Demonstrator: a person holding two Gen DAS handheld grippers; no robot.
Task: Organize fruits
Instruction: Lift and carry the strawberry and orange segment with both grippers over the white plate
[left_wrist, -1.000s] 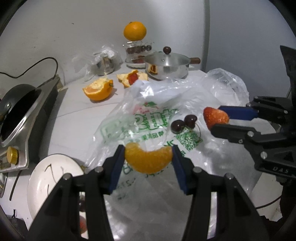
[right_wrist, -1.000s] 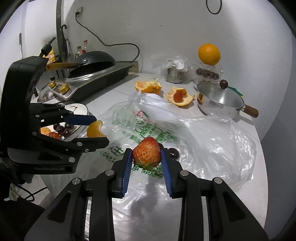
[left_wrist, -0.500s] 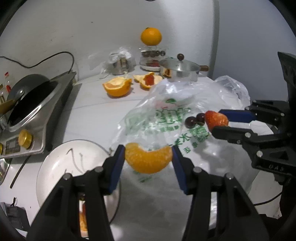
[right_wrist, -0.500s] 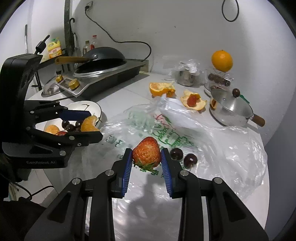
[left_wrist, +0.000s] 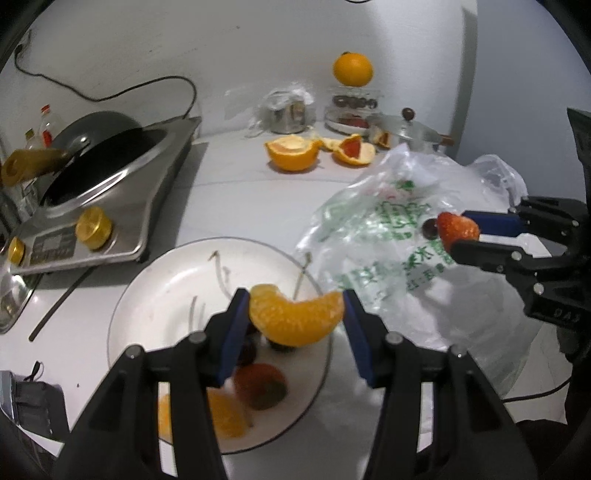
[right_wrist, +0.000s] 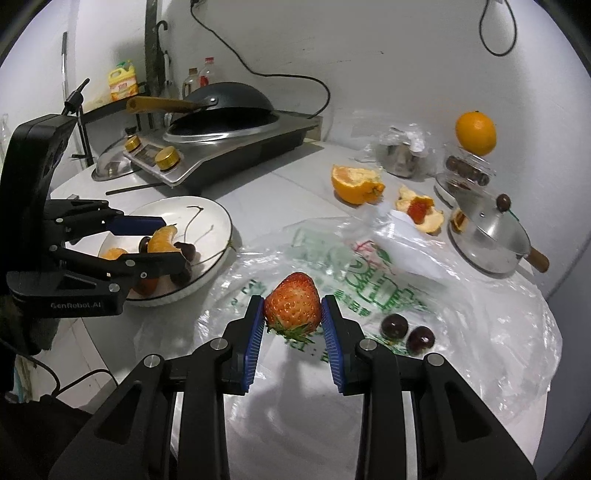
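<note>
Right gripper (right_wrist: 292, 317) clamps a strawberry (right_wrist: 292, 304) between its blue pads, leafy cap toward the camera, above a clear plastic bag (right_wrist: 461, 306) with green print spread on the white counter (right_wrist: 277, 184). Two dark cherries (right_wrist: 406, 332) lie on the bag just right of the gripper. At left, the left gripper (right_wrist: 162, 236) holds an orange segment (right_wrist: 164, 240) over a white plate (right_wrist: 214, 221) with cherries and more fruit. Behind: wok on cooker (right_wrist: 229, 129), peeled orange halves (right_wrist: 354, 182), lidded steel pot (right_wrist: 491, 236), whole orange (right_wrist: 475, 133) atop a clear container.
</note>
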